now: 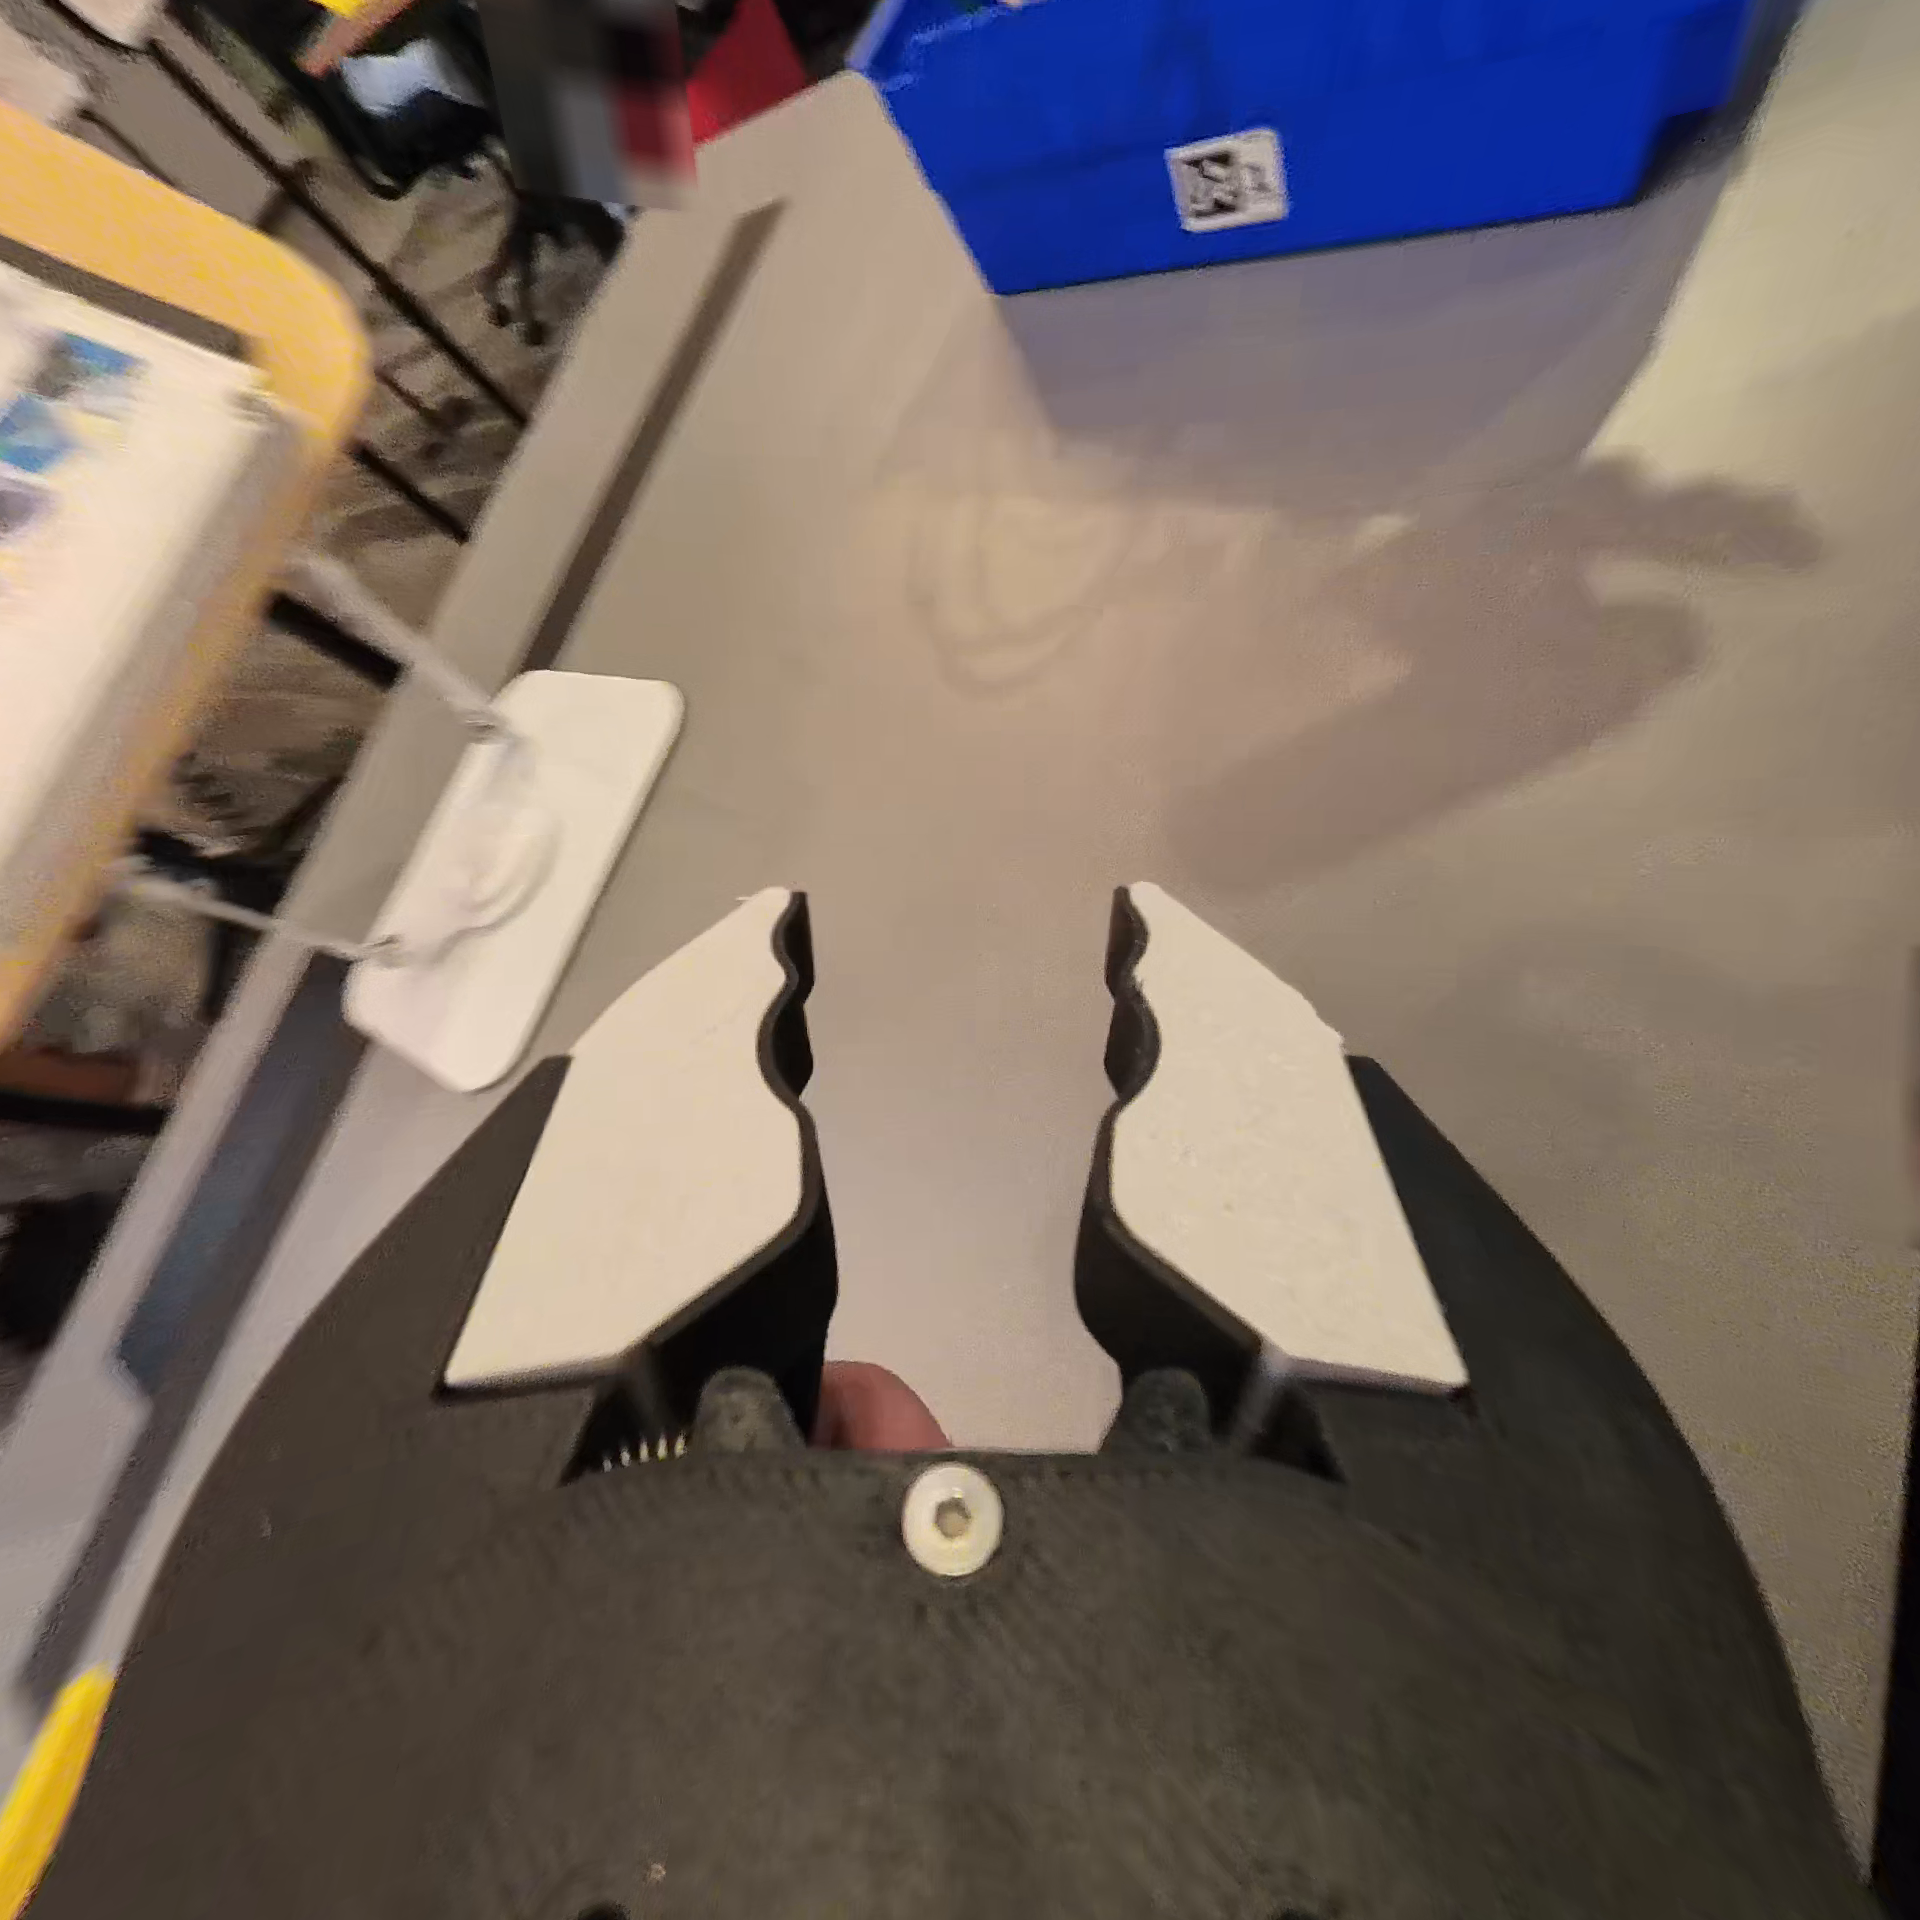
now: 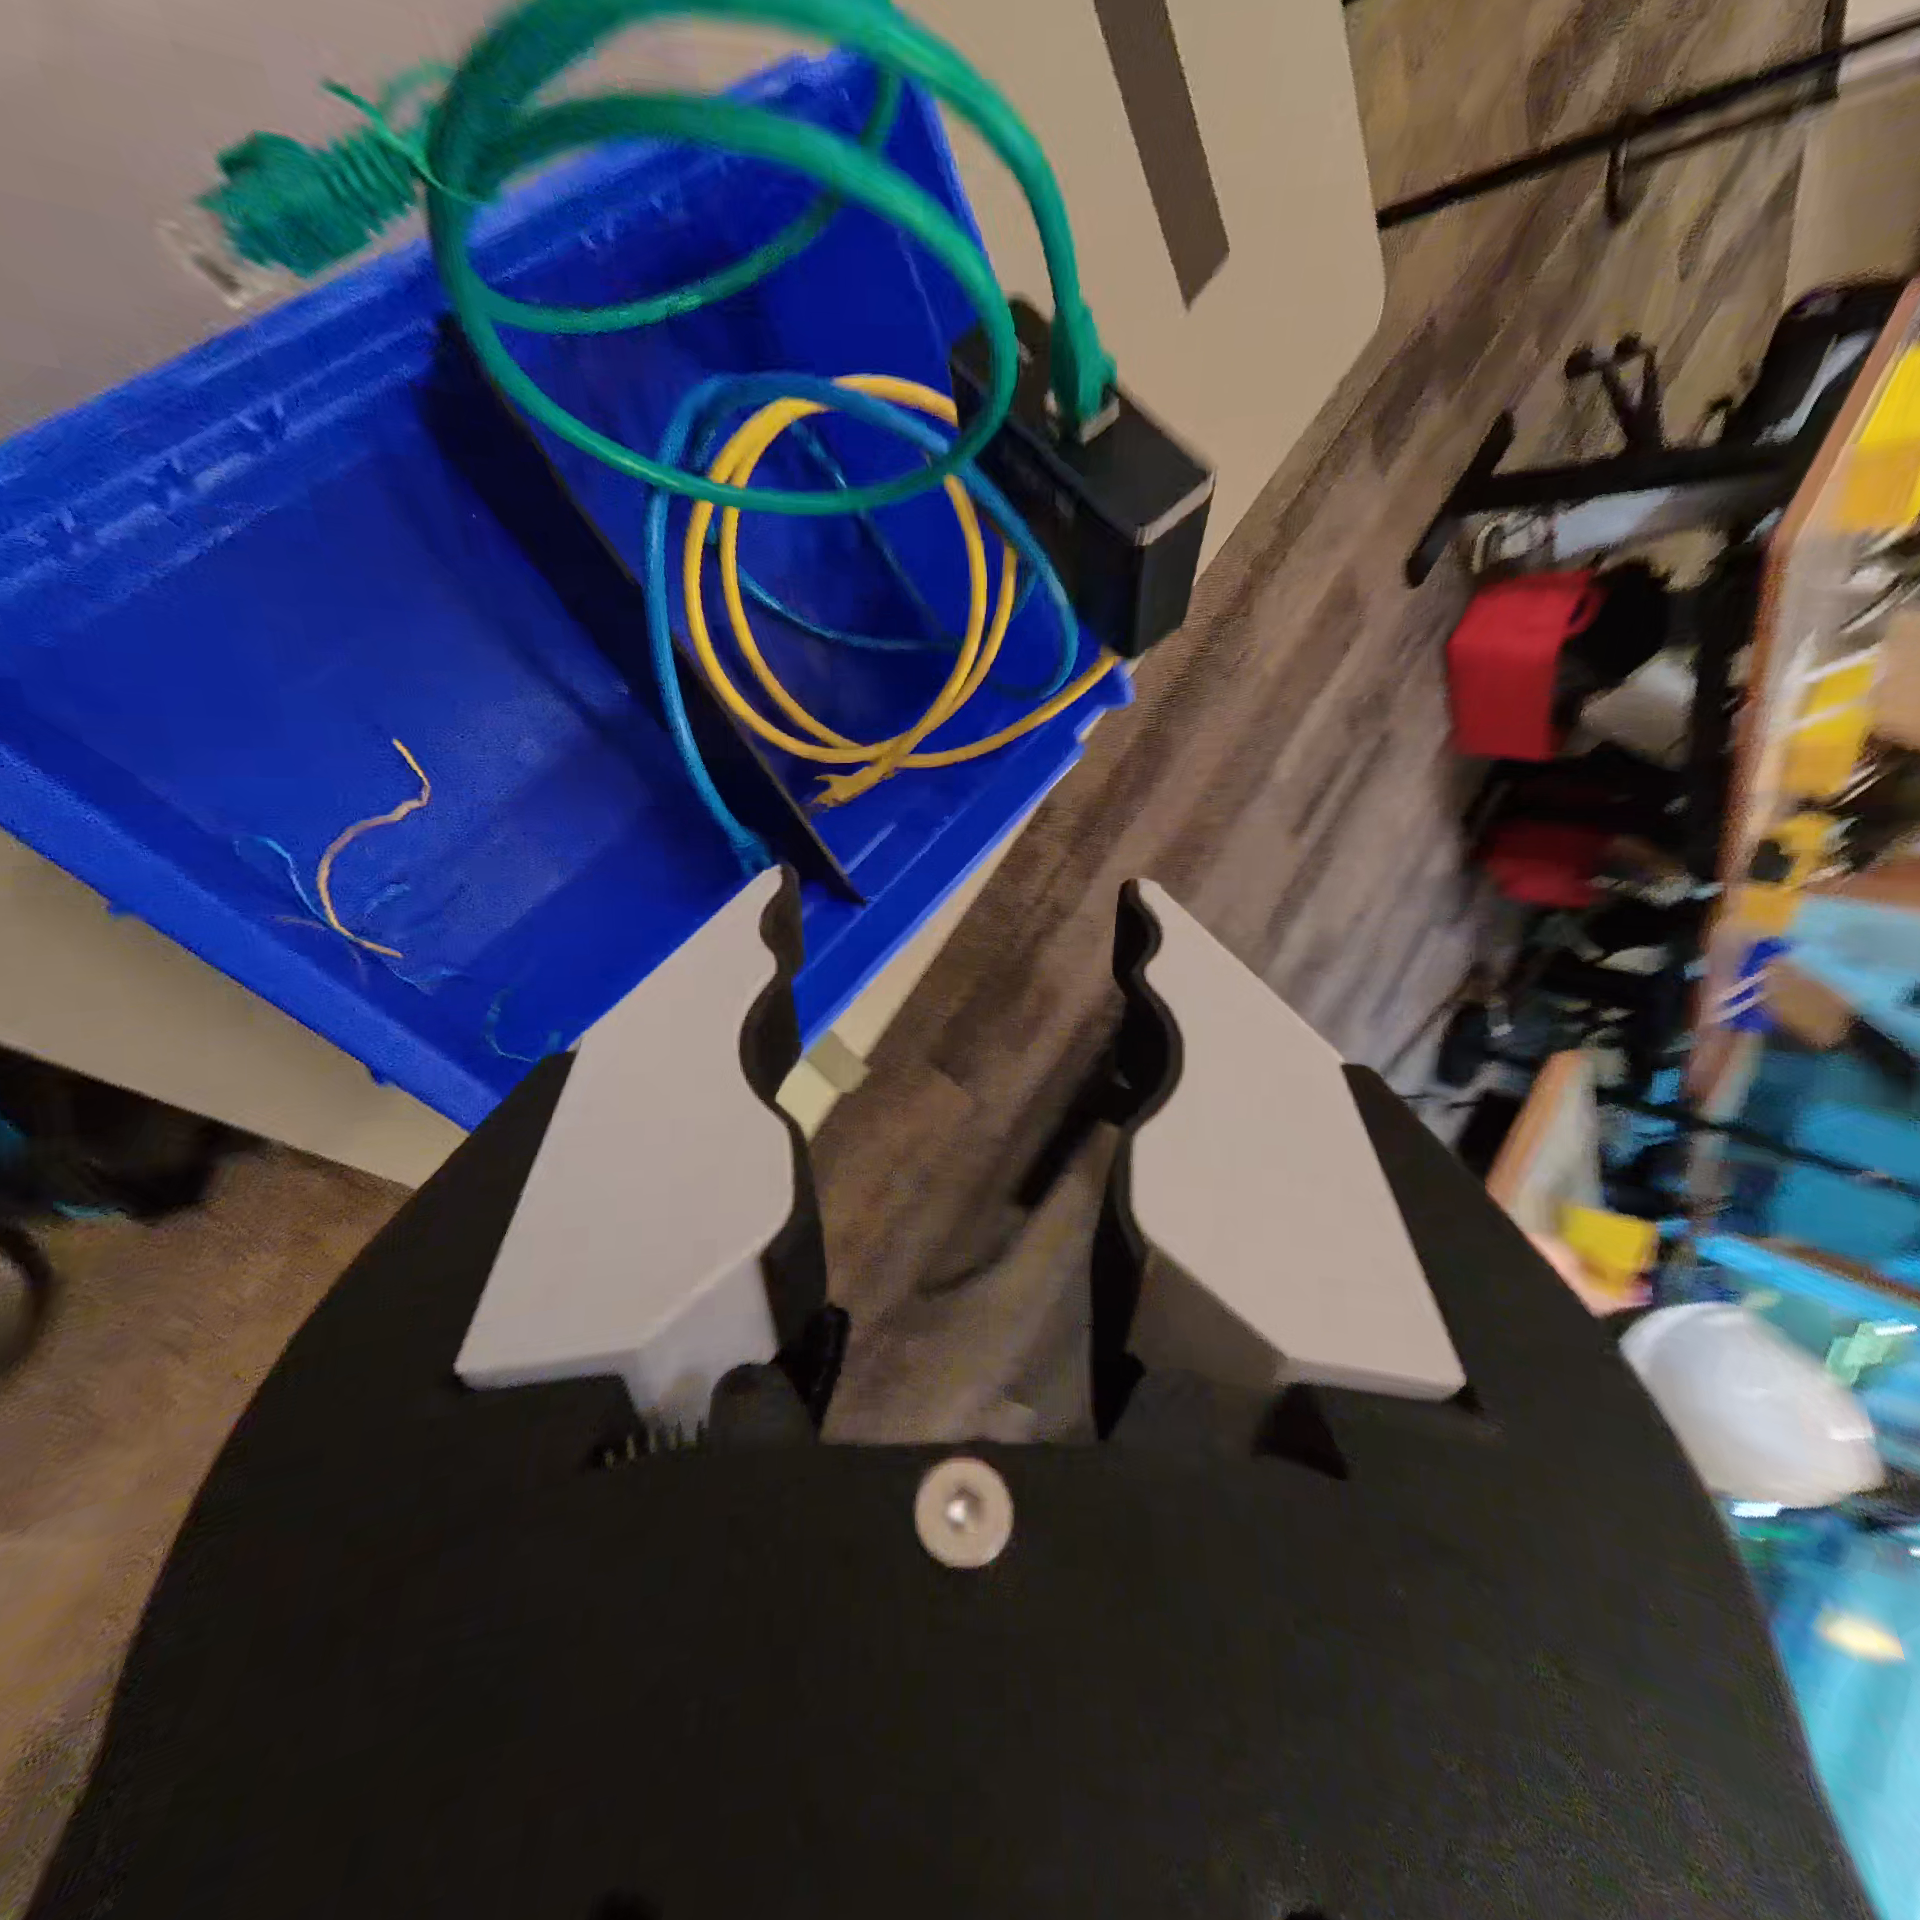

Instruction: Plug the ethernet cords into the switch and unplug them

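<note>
A: How are the fingers set?
B: Left gripper (image 1: 958, 904) and right gripper (image 2: 958, 894) are both held apart, nothing gripped.
A: The switch (image 2: 1101, 488)?
B: Seen at the blue bin's (image 2: 312, 582) corner, green cord (image 2: 727, 135) plugged in; yellow cord (image 2: 842, 582) and blue cord (image 2: 670, 623) are coiled inside the bin.

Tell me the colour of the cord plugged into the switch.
Green cord, plugged into the black switch; clearest in the right wrist view.

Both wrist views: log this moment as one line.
left gripper open, empty | right gripper open, empty | green cord in switch | yellow cord in bin
</note>
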Demonstrator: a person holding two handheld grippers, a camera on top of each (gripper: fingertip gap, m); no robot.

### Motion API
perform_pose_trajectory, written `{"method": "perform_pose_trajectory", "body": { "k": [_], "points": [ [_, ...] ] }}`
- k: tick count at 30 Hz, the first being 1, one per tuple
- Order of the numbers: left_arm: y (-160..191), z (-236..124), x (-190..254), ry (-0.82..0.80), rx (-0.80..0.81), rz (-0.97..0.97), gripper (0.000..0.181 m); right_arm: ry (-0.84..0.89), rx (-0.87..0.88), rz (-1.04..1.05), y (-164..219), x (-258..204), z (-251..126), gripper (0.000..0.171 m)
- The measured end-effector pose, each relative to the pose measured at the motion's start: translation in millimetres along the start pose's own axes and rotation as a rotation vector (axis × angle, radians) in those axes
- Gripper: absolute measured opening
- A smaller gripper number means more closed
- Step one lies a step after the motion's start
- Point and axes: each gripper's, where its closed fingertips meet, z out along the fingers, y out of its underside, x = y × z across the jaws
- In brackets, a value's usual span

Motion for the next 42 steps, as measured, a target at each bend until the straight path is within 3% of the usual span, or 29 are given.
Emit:
{"method": "perform_pose_trajectory", "body": {
  "k": [4, 8, 15, 20, 23, 29, 37, 42],
  "points": [
    [-8, -52, -51, -0.175, 0.027, -0.063, 0.065, 0.002, 0.019, 0.246, 58, -14, 25, 0.066],
    [8, -116, -94, -0.383, 0.017, -0.131, 0.072, -0.083, 0.147, 0.482, 78, -38, 41, 0.069],
    [87, -215, -136, -0.673, -0.133, -0.217, 0.080, -0.119, 0.091, 0.599, 112, -64, 81, 0.072],
    [150, -266, -146, -0.820, -0.199, -0.327, 0.080, -0.167, 0.095, 0.665, 115, -80, 104, 0.060],
    [187, -283, -144, -0.863, -0.252, -0.400, 0.085, -0.189, 0.093, 0.675, 114, -89, 114, 0.055],
    [250, -289, -133, -0.859, -0.347, -0.522, 0.100, -0.180, 0.129, 0.707, 105, -95, 122, 0.023],
    [289, -289, -122, -0.808, -0.323, -0.712, 0.109, -0.199, 0.171, 0.775, 100, -94, 122, 0.008],
    [308, -293, -116, -0.825, -0.382, -0.717, 0.111, -0.218, 0.191, 0.748, 87, -96, 122, 0.005]
  ]
}}
